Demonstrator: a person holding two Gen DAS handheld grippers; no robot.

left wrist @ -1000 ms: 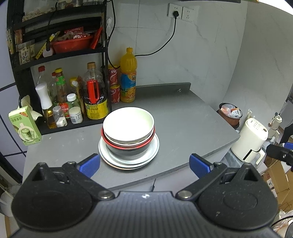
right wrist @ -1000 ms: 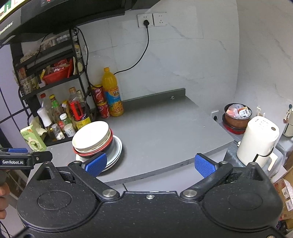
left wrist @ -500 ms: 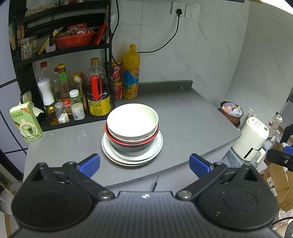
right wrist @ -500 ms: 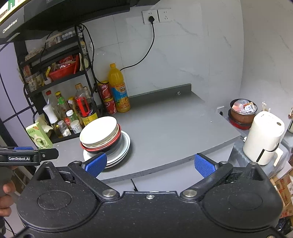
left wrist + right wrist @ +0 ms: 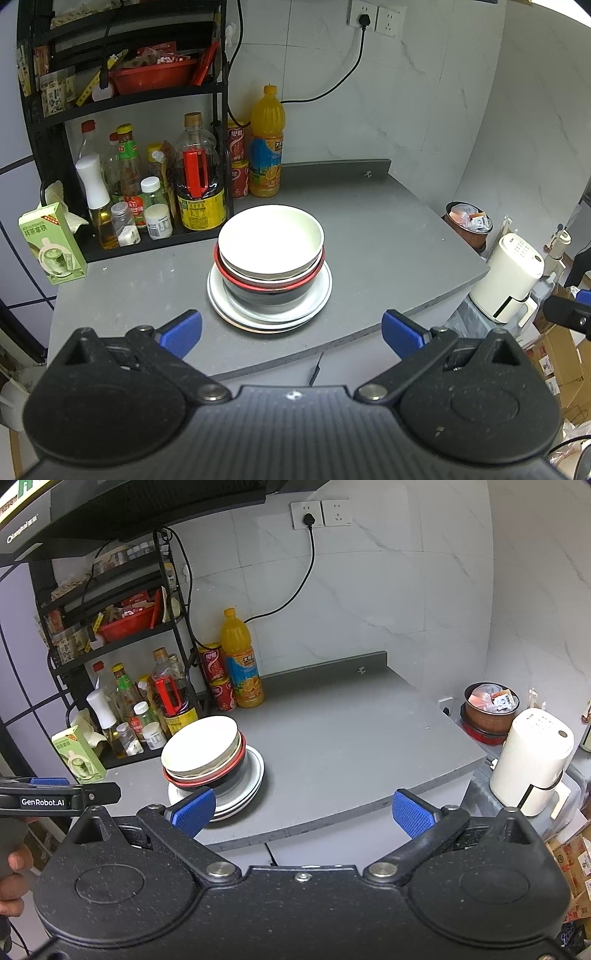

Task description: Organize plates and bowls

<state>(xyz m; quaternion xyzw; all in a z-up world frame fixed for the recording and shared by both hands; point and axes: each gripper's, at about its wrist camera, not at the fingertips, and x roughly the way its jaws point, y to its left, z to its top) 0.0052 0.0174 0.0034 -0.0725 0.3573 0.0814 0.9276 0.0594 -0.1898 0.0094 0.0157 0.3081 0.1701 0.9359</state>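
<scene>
At the far left of the bench [image 5: 388, 236] we see a green carton [image 5: 51, 243] standing in front of a black rack [image 5: 44, 122] crowded with sauce bottles [image 5: 199, 173]; a red basket [image 5: 155, 75] sits on the rack's upper shelf. Just to the right of the rack stand two red cans [image 5: 238, 158], one on the other, and an orange juice bottle [image 5: 266, 144], close to the wall.

Toward the front of the bench, forward of the bottles, we find the stack: white plates [image 5: 269, 306] at the bottom, a black bowl with a red rim [image 5: 266, 288] on them, and a white bowl [image 5: 271, 242] nested on top, all upright. In the right wrist view the same white bowl [image 5: 201, 746] and plates [image 5: 255, 771] lie left of centre.

Our left hand-held gripper [image 5: 291, 330] hangs short of the stack with its blue pads [image 5: 183, 332] spread wide, gripping nothing; the stack shows between them, untouched. Our right hand-held gripper [image 5: 303, 810] is likewise spread wide and bare, off to the right of the stack, with its left pad [image 5: 194, 810] overlapping the plates' edge in the picture; whether it touches them we cannot tell.

Beyond the bench's right edge we see a brown pot [image 5: 467, 221] full of packets, then a white kettle [image 5: 511, 277], with cardboard boxes [image 5: 561, 354] lower down.
</scene>
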